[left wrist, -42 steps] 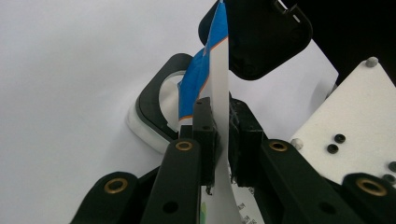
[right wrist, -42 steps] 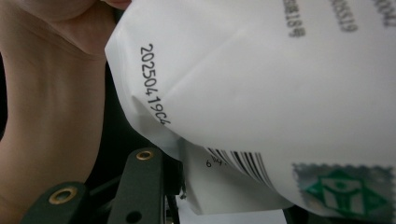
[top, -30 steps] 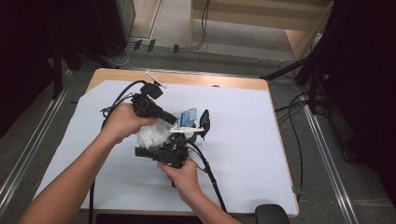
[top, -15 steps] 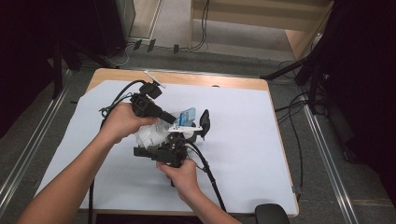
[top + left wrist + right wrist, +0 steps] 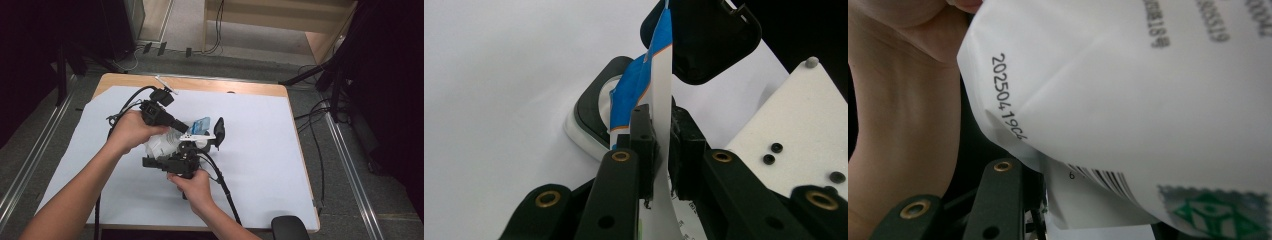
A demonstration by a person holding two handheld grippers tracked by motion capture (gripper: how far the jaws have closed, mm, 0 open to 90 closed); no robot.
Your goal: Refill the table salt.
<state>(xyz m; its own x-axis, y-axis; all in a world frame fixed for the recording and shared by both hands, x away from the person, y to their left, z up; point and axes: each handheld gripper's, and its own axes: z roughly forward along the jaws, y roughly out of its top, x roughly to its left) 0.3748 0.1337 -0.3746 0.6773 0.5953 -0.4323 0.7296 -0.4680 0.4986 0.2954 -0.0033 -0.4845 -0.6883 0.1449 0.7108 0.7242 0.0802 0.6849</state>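
A white packet with a blue end hangs between both grippers at the middle of the table. My left gripper comes in from the left. Its jaws are shut on the packet's thin white-and-blue strip. My right gripper points up from below, shut on the packet's printed body, which bears numbers, a barcode and a green stamp and hides the jaw tips. Beyond the strip lies a small black-and-white case with its black lid raised. The person's left hand is close beside the packet.
A white sheet covers the wooden table. The grippers' black cables trail toward the front edge. A black rounded object sits at the front right corner. A small white stick lies at the back edge.
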